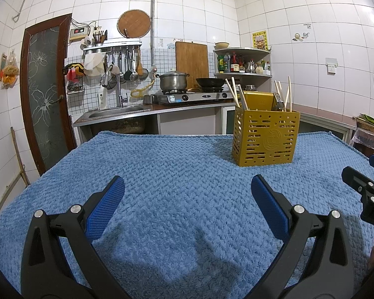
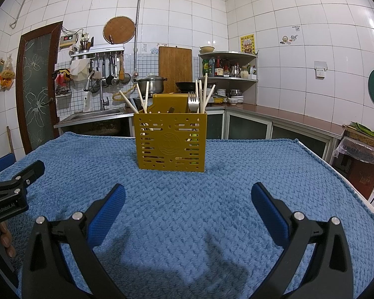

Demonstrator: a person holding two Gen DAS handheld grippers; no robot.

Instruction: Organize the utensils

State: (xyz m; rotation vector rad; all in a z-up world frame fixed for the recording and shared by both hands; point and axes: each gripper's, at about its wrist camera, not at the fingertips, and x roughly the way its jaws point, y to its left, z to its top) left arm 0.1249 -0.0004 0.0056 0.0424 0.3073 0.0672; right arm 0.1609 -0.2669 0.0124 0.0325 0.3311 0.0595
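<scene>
- Two grippers hover low over the blue textured towel (image 1: 177, 164) that covers the worktop; the left gripper (image 1: 187, 190) has its blue-padded fingers (image 1: 107, 206) spread wide with nothing between them, and the right gripper (image 2: 188, 196) is spread just as wide and equally empty.
- One mustard-yellow slotted utensil holder (image 2: 170, 140) stands upright on the towel, straight ahead of the right gripper and well beyond its fingertips; in the left wrist view the same holder (image 1: 265, 137) sits ahead and to the right.
- Several pale chopsticks (image 2: 137, 101) lean out of the holder's left compartment, and more chopsticks (image 2: 205, 92) stand with metal forks (image 2: 193, 102) on its right side; a dark handle tip shows near the middle, too small to identify.
- No object lies on the towel between either gripper and the holder; only the grippers' shadows fall on the cloth.
- Each gripper shows in the other's view: the right one's black frame at the right edge of the left wrist view (image 1: 366, 194), the left one's at the left edge of the right wrist view (image 2: 15, 186), with a person's fingertips (image 2: 6, 239) curled just below it.
- Behind the worktop runs a kitchen counter with a steel sink (image 1: 117, 111), a gas stove carrying a lidded pot (image 1: 173, 79) and a dark wok (image 1: 210, 82), a wooden cutting board (image 1: 192, 62) leaning on the tiled wall, and a corner shelf of bottles (image 1: 241, 62).
- A brown door with frosted floral glass (image 1: 46, 99) stands at the left.
</scene>
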